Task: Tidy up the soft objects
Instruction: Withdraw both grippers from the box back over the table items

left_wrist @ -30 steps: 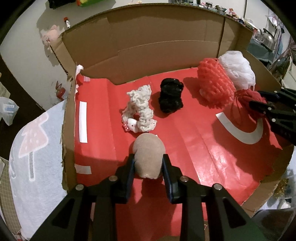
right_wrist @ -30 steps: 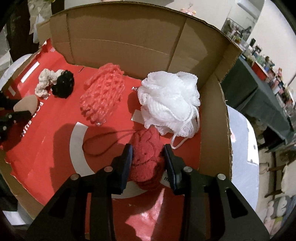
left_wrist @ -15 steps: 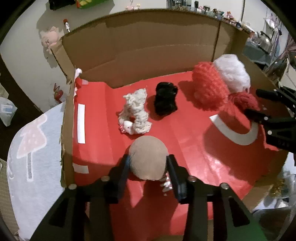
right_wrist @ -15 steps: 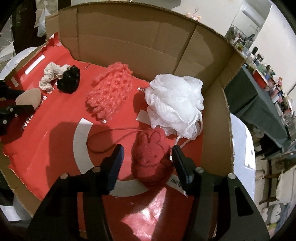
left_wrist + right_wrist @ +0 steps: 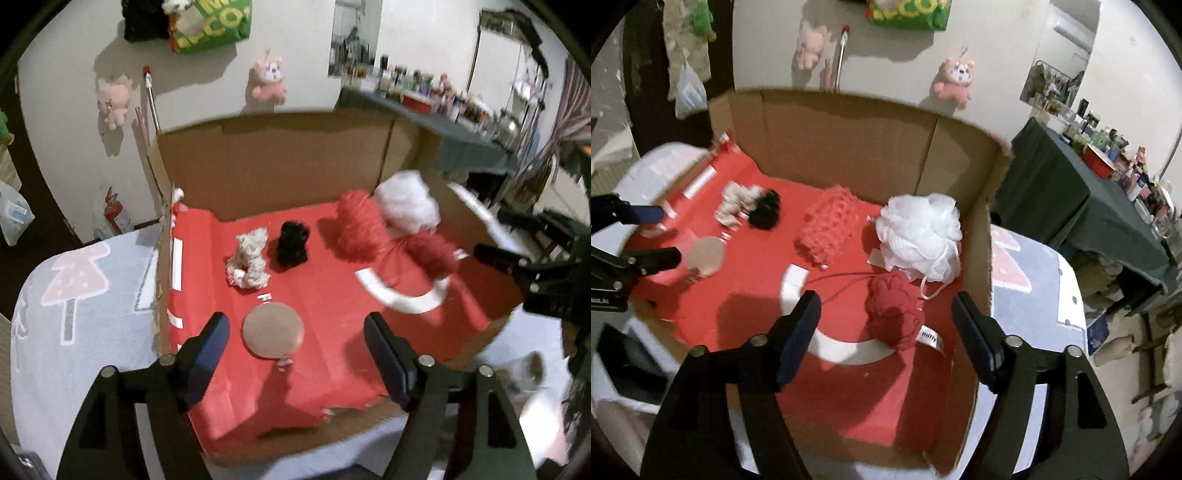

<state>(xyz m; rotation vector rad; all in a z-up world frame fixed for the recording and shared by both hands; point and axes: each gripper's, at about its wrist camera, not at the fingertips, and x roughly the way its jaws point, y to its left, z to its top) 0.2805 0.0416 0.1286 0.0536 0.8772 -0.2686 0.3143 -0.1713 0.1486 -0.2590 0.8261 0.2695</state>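
Observation:
A cardboard box (image 5: 280,166) with a red lining holds the soft things. A tan round puff (image 5: 272,335) lies flat on the lining, free between the jaws of my left gripper (image 5: 297,336), which are opening and clear of it. A dark red plush (image 5: 894,314) lies between the opening jaws of my right gripper (image 5: 886,317), untouched. Further back sit a cream knitted scrunchie (image 5: 249,258), a black scrunchie (image 5: 292,248), a coral knitted piece (image 5: 827,229) and a white mesh pouf (image 5: 921,230).
The box stands on a pale cloth with a pink tree print (image 5: 75,280). Its back and right walls (image 5: 975,236) rise high; the front edge is low. A table with a dark green cloth (image 5: 1082,199) full of small items stands to the right.
Both grippers let go: the left released the tan puff, which now lies flat, and the right released the dark red plush. Both have lifted and pulled back from the box.

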